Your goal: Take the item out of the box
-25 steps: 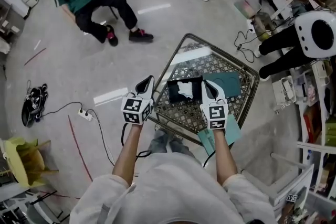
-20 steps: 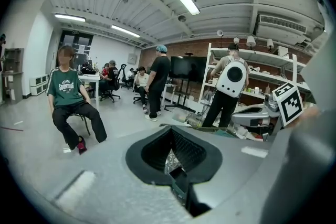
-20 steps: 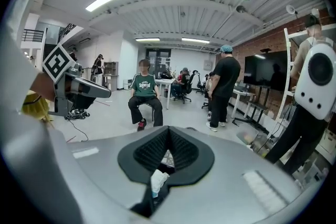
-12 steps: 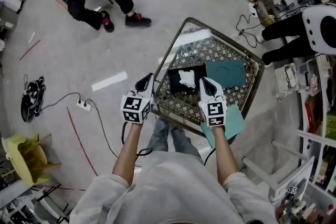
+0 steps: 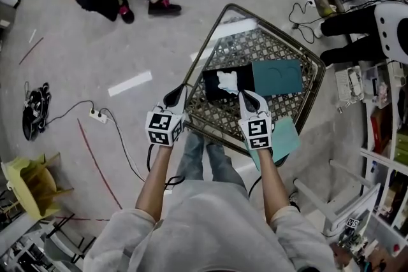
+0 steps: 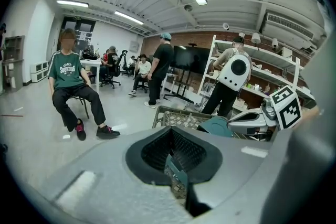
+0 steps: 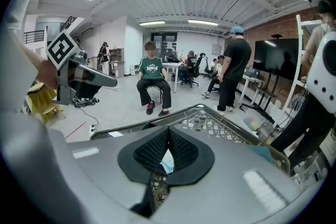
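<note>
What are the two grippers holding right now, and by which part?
Nothing. The left gripper and the right gripper both have their jaws shut and empty; the white item lies untouched in the dark box.

The person is stretching both bare forearms forward, the left forearm [image 5: 155, 181] and the right forearm [image 5: 274, 186] lying almost parallel and well apart. Each hand is carrying a gripper that is pointing forward and somewhat down, with its marker cube facing up. The left gripper [image 5: 176, 96] is holding its jaws together with nothing between them, and the right gripper [image 5: 246, 97] is doing the same.
</note>
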Tool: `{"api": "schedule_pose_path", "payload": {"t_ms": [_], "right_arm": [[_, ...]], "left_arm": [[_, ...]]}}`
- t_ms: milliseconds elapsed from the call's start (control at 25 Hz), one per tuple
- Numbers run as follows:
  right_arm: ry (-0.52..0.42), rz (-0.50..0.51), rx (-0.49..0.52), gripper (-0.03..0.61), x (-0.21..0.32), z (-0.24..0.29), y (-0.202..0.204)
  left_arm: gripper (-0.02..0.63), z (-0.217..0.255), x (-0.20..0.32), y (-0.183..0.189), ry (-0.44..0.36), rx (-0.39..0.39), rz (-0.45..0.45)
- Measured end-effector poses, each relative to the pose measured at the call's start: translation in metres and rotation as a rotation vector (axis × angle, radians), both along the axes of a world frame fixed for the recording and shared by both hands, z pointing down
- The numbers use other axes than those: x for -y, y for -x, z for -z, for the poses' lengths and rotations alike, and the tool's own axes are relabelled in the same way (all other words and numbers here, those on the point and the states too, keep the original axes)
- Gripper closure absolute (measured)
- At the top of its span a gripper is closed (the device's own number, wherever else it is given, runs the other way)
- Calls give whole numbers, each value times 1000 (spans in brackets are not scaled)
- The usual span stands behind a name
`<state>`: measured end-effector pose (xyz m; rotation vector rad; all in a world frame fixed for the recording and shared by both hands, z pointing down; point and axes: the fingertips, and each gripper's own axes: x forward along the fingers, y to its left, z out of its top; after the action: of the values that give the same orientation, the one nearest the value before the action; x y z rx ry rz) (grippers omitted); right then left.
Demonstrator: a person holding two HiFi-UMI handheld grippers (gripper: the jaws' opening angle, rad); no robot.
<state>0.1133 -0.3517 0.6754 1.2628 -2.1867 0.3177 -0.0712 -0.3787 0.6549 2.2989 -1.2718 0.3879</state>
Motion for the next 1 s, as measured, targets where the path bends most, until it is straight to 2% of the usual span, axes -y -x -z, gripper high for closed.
{"api": "schedule_pose_path", "payload": {"t_ms": [200, 680, 800, 880, 920, 1000], "right_arm": [[31, 91, -110, 577, -13, -23, 4], [3, 440, -458, 577, -25, -67, 25], [14, 493, -497, 577, -26, -77, 28], [31, 507, -483, 576, -25, -80, 31], [48, 512, -469, 569, -26, -83, 33], [92, 520, -445, 412, -28, -90, 35]], "left_arm": [[609, -9, -6, -1, 14, -4, 4], [609, -17, -13, 7, 31, 1, 17], [609, -18, -13, 9, 33, 0, 20], [609, -18, -14, 11, 35, 1, 20], [609, -18, -13, 11, 35, 1, 20], [609, -18, -12, 11, 35, 0, 21]]}}
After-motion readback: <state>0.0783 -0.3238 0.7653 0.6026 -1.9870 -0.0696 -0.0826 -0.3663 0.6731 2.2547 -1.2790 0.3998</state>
